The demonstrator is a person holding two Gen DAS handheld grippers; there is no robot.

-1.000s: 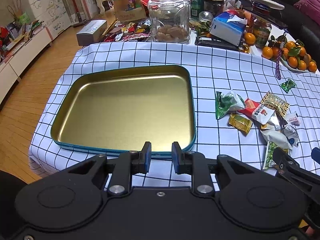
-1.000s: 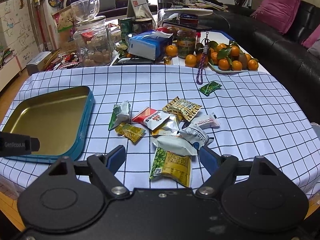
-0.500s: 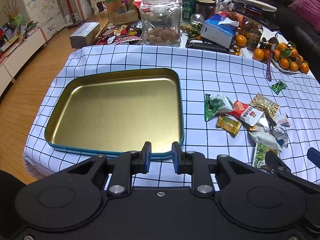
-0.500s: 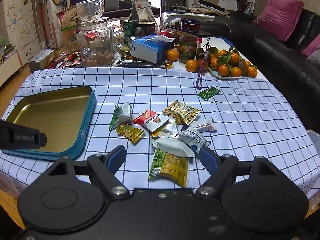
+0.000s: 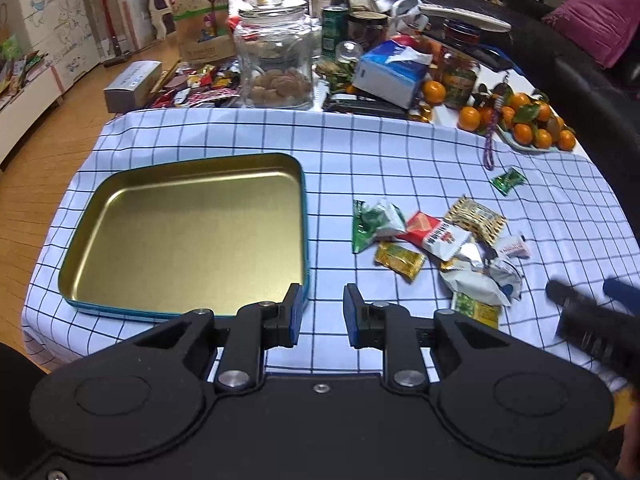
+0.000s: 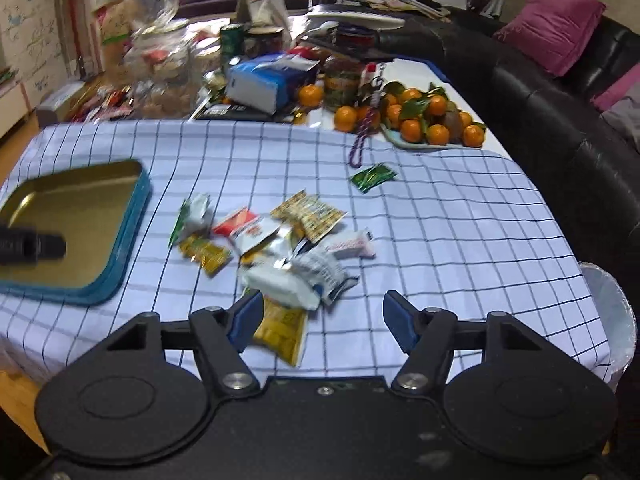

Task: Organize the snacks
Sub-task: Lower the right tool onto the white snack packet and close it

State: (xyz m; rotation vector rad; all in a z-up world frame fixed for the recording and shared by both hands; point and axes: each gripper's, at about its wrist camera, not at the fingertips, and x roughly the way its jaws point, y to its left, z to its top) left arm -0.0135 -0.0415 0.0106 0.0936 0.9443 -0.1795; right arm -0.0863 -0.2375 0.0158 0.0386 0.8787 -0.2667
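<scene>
A gold tin tray (image 5: 184,236) with a blue rim lies on the left of the checked cloth; the right wrist view shows it too (image 6: 80,216). A pile of snack packets (image 5: 440,240) lies to its right, also in the right wrist view (image 6: 280,248). One small green packet (image 5: 508,180) lies apart, farther back. My left gripper (image 5: 322,308) hovers by the tray's near right corner, jaws a narrow gap apart with nothing between. My right gripper (image 6: 323,316) hangs over the pile's near edge. Its jaws are closing but still wide, pressing on nothing. A green-yellow packet (image 6: 280,328) lies below its left finger.
The table's far end is crowded with a glass jar (image 5: 276,64), a tissue box (image 5: 392,72), cans and a plate of oranges (image 6: 432,124). A purple cord (image 6: 362,140) trails onto the cloth. A black sofa (image 6: 560,100) and a white bin (image 6: 612,312) stand on the right.
Both grippers have drawn back and up, so more of the table shows. The right gripper's jaws have narrowed. The left gripper's gap is unchanged.
</scene>
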